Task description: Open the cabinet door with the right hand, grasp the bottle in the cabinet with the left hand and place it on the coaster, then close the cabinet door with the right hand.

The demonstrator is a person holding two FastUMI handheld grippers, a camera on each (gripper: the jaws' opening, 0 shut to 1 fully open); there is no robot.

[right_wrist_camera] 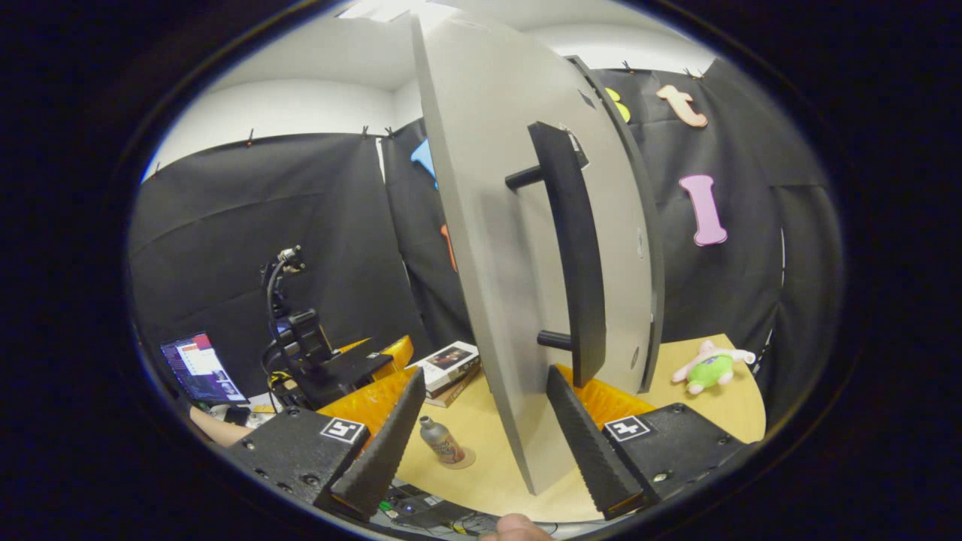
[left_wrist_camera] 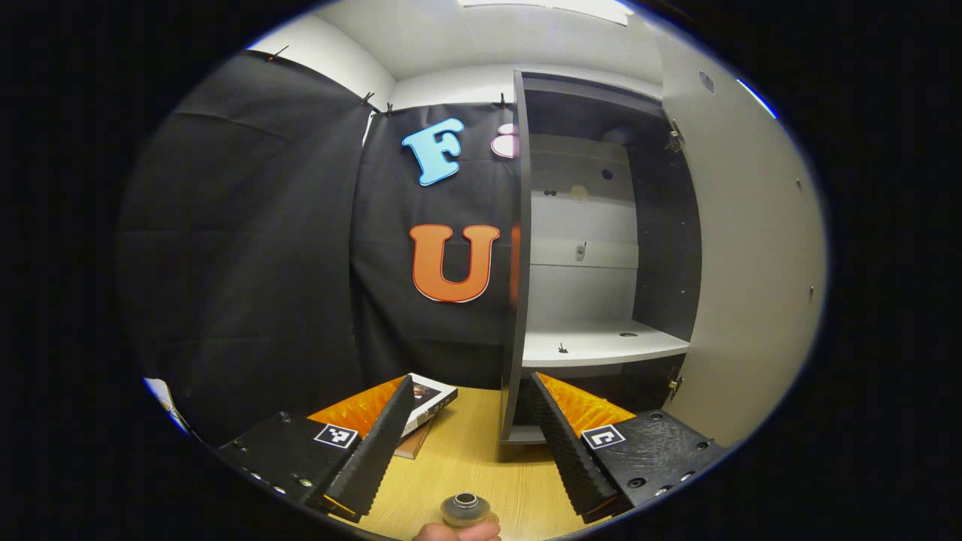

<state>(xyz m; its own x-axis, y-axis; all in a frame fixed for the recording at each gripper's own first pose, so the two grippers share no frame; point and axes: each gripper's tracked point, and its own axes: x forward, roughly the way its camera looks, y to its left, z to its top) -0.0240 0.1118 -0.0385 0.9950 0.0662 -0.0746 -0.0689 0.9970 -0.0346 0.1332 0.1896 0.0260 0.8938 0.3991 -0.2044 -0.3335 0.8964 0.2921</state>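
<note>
The cabinet (left_wrist_camera: 601,346) stands open, its white shelf bare, with the grey door (left_wrist_camera: 751,248) swung out on the right. Down between my open left gripper's (left_wrist_camera: 470,379) fingers, close to the camera, shows the bottle's cap (left_wrist_camera: 466,505). In the right gripper view the small metal bottle (right_wrist_camera: 442,439) stands upright on a round coaster (right_wrist_camera: 464,459) on the wooden table (right_wrist_camera: 721,413). My right gripper (right_wrist_camera: 485,372) is open, straddling the lower edge of the door (right_wrist_camera: 496,248). The black bar handle (right_wrist_camera: 573,255) rises just above its right finger. The left gripper (right_wrist_camera: 376,361) sits back left of the bottle.
Stacked books (right_wrist_camera: 449,363) lie behind the bottle, near the cabinet's left side (left_wrist_camera: 517,263). A green and pink plush toy (right_wrist_camera: 710,367) lies on the table right of the door. A laptop (right_wrist_camera: 199,370) glows at far left. A fingertip (left_wrist_camera: 458,532) shows at the bottom edge.
</note>
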